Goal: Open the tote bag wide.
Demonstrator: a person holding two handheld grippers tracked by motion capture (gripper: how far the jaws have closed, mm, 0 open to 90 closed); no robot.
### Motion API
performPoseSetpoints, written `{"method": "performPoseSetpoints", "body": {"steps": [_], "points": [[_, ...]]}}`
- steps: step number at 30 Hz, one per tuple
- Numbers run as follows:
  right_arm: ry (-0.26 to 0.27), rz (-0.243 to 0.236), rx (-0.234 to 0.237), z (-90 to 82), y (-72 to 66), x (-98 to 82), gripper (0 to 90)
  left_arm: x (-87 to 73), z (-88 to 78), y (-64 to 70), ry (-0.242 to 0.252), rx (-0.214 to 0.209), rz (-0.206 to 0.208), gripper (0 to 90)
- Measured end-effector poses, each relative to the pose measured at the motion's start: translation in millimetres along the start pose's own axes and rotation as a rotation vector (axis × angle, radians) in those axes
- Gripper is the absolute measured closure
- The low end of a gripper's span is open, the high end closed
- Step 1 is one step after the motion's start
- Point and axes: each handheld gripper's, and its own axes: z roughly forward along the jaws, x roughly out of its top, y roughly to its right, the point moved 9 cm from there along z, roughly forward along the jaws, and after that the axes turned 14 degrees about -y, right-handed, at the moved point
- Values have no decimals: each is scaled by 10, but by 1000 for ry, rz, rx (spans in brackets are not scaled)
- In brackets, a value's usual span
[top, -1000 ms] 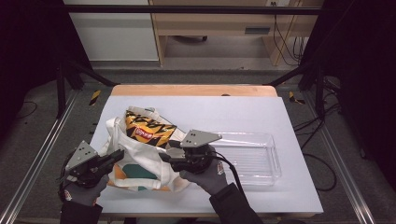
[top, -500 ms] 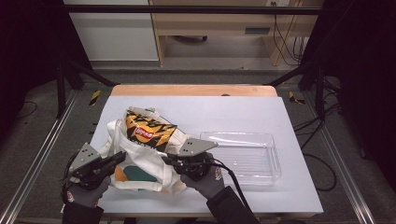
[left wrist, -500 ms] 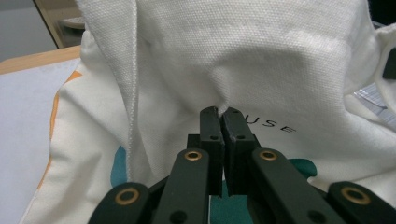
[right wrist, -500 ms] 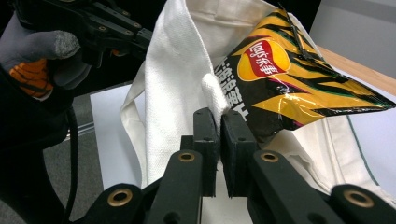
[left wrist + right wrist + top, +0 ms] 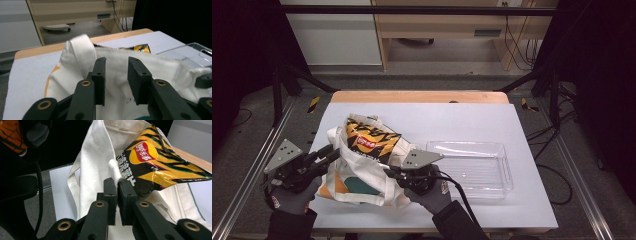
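Observation:
A white tote bag (image 5: 362, 182) with orange and green print lies at the table's front left. A yellow and black chip bag (image 5: 369, 142) sticks out of its mouth. My right gripper (image 5: 391, 172) has just closed and is shut on a fold of the tote bag's (image 5: 92, 162) rim, right beside the chip bag (image 5: 160, 162); its jaws (image 5: 117, 182) pinch the cloth. My left gripper (image 5: 332, 154) is at the tote's left rim. Its jaws (image 5: 115, 61) have just been opening and stand apart, with nothing between the pads and the tote bag (image 5: 160, 67) behind them.
A clear plastic tray (image 5: 472, 165) lies to the right of the bag, close to my right hand. The white table top (image 5: 462, 120) stretches behind it to a wooden back edge. Metal rails run along both sides.
My right gripper has shifted toward the bag's mouth and shut on its rim. My left gripper has let go of the left rim, opened and risen a little.

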Motion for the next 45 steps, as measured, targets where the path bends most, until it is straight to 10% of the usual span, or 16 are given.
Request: {"method": "performPoseSetpoints", "body": {"steps": [16,26,45], "points": [[-8,-13,3,43,-38,7,853,172,78,10,19,37,-47,392],[-31,-44,8,73,-90,-10,854,111,211,-240,-32,66,-97,296],[-17,-41,6,141,-120,8,768,-88,293,-273,-130,33,-108,805]]}}
